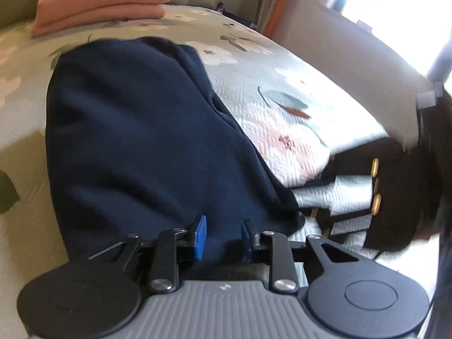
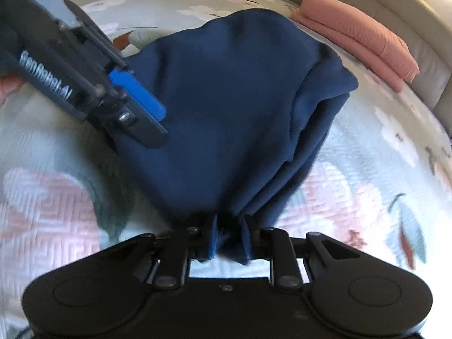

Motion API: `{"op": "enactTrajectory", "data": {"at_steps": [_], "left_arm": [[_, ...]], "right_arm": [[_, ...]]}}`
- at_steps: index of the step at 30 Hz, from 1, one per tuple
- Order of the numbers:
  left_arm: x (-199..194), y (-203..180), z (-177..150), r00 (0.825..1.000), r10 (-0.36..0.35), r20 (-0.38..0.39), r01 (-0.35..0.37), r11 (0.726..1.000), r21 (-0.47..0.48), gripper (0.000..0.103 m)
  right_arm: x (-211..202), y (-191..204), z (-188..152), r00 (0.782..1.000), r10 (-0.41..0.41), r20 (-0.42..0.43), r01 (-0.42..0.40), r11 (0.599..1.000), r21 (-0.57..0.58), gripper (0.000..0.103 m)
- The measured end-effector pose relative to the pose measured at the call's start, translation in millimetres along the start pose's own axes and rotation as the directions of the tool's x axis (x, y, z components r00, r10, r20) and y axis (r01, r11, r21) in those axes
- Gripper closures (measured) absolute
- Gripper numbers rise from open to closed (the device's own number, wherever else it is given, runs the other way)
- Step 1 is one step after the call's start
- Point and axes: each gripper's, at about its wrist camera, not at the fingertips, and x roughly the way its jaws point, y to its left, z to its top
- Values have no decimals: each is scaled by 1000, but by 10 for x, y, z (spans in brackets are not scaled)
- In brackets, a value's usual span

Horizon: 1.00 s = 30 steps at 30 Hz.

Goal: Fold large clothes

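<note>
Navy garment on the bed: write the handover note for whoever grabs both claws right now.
Right claw: shut on a bunched edge of the dark navy fabric garment, which fans out from it over the floral quilted bedspread.
Left claw: blue pads apart, open, over the garment's near edge, gripping nothing that shows.
Folded salmon-pink fabric stack: lies at the far side of the bed, apart from the navy piece.
Done: the pink stack looks folded.
Left: the navy garment is still rumpled, with loose layers on one side; likely grip a second edge with the left claw, then fold.
</note>
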Motion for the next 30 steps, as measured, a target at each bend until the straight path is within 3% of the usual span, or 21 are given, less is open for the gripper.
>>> {"op": "enactTrajectory", "data": {"at_steps": [2, 5, 10, 13, 16, 18, 22, 28, 30], "left_arm": [[2, 34, 13, 1000, -6, -2, 6, 1000, -2, 74], [24, 56, 0, 1000, -24, 3, 24, 999, -30, 74], [62, 41, -65, 999, -35, -4, 35, 999, -25, 73], [112, -7, -113, 998, -50, -38, 50, 999, 4, 75], [216, -12, -185, 993, -77, -91, 75, 997, -26, 81], [248, 7, -244, 990, -76, -122, 70, 996, -51, 82], [35, 70, -255, 989, -136, -65, 131, 988, -76, 83], [-470, 159, 0, 978, -200, 52, 203, 977, -61, 82], [-629, 214, 117, 972, -208, 106, 216, 974, -62, 82]], "right_arm": [[-52, -184, 101, 995, -86, 46, 87, 996, -28, 77], [62, -435, 394, 969, -214, 120, 226, 970, -95, 76], [366, -677, 1045, 936, -249, 250, 280, 955, -101, 76], [535, -642, 1297, 929, -201, 311, 253, 958, -136, 73], [838, -553, 1477, 931, -186, 314, 253, 949, -188, 73], [1067, -476, 1512, 925, -218, 313, 298, 925, -235, 72], [1386, -487, 1371, 916, -328, 229, 383, 885, -264, 70], [1262, -700, 1017, 892, -429, 140, 451, 863, -227, 68], [1177, -741, 969, 901, -418, 116, 433, 880, -194, 68]]}}
